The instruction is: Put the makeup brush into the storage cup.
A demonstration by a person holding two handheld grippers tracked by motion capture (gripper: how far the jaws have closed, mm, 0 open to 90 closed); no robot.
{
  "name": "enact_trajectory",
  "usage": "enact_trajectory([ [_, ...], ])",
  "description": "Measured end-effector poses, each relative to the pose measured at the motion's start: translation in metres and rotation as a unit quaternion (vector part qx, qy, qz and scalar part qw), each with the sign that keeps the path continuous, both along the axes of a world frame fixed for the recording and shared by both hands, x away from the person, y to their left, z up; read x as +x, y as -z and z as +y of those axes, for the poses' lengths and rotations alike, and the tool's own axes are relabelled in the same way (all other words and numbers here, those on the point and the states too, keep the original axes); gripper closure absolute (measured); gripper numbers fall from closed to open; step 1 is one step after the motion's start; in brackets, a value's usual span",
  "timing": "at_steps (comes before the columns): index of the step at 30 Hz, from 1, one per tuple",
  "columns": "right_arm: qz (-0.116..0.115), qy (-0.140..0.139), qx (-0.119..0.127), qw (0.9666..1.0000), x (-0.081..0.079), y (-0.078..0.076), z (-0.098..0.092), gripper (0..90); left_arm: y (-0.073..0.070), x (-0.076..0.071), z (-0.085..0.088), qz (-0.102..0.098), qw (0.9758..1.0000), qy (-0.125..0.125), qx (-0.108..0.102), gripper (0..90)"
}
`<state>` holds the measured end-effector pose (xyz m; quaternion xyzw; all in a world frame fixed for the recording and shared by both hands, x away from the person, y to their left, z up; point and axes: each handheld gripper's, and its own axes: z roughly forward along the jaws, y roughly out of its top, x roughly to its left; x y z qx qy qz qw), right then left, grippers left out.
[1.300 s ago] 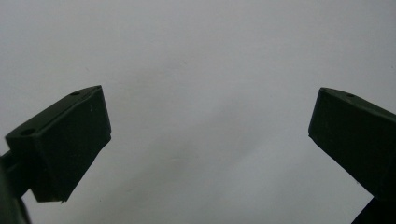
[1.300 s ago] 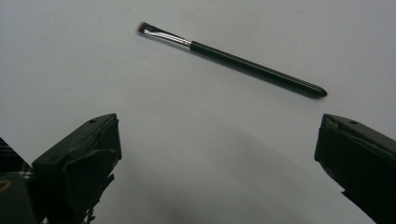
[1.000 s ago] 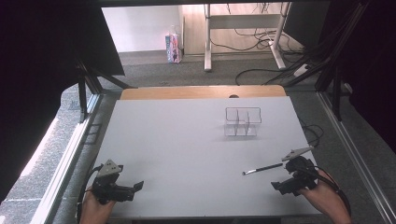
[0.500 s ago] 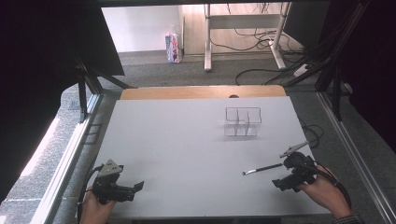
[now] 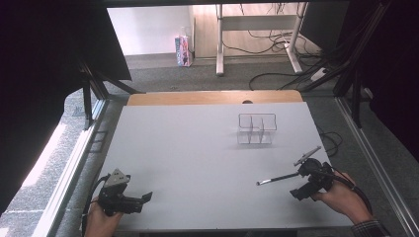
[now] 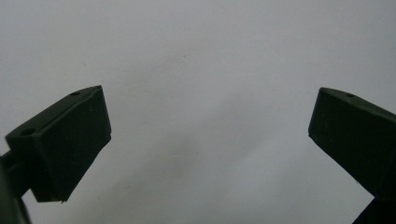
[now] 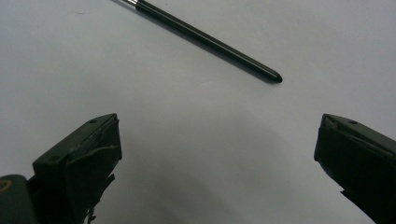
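From the high view we see a slim black pen [image 5: 277, 178] lying flat on the white table [image 5: 197, 148], its long axis running roughly left to right with a slight tilt, the silver tip toward the table's middle. Our right gripper [image 5: 310, 183] sits just beside the pen's blunt end, near the table's right front edge. Our left gripper [image 5: 129, 202] rests at the front left corner, well apart from it. A clear divided organiser [image 5: 257, 129] stands farther back, empty as far as we can tell

In the left gripper view our jaws stand wide apart over bare table, nothing between them

In the right gripper view the jaws are likewise spread with nothing held. The pen [image 7: 205, 41] lies ahead of them and apart, running on a slant from upper left down to its rounded end at the right. We judge the right hand is the one to take it, moving forward and turning to set the jaws across the barrel
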<state>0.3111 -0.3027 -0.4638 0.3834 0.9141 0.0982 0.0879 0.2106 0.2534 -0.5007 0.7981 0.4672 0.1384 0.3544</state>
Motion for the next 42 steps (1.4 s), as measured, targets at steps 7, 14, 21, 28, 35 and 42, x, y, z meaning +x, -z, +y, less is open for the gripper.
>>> enact_trajectory([
  [7,0.026,-0.035,-0.034,0.9985,0.009,0.003,0.005,0.3,0.0,0.0,0.0,0.002,1.0,0.001,0.002,0.0],
  [14,0.046,-0.04,-0.048,0.997,0.017,0.003,0.009,0.4,0.001,0.0,0.0,0.002,1.0,0.001,0.002,0.0],
  [21,0.052,-0.044,-0.044,0.9967,0.024,0.003,0.017,4.2,0.001,0.0,-0.001,0.003,1.0,0.002,0.003,0.0],
  [28,0.052,-0.053,-0.038,0.9965,0.031,0.005,0.027,7.0,0.001,0.0,-0.001,0.003,1.0,0.003,0.003,0.0],
  [35,0.058,-0.063,-0.036,0.9957,0.038,0.005,0.036,11.1,0.001,0.0,-0.001,0.004,1.0,0.003,0.004,0.0],
  [42,0.062,-0.064,-0.029,0.9956,0.046,0.006,0.045,13.2,0.001,0.0,-0.001,0.005,1.0,0.003,0.005,0.0],
])
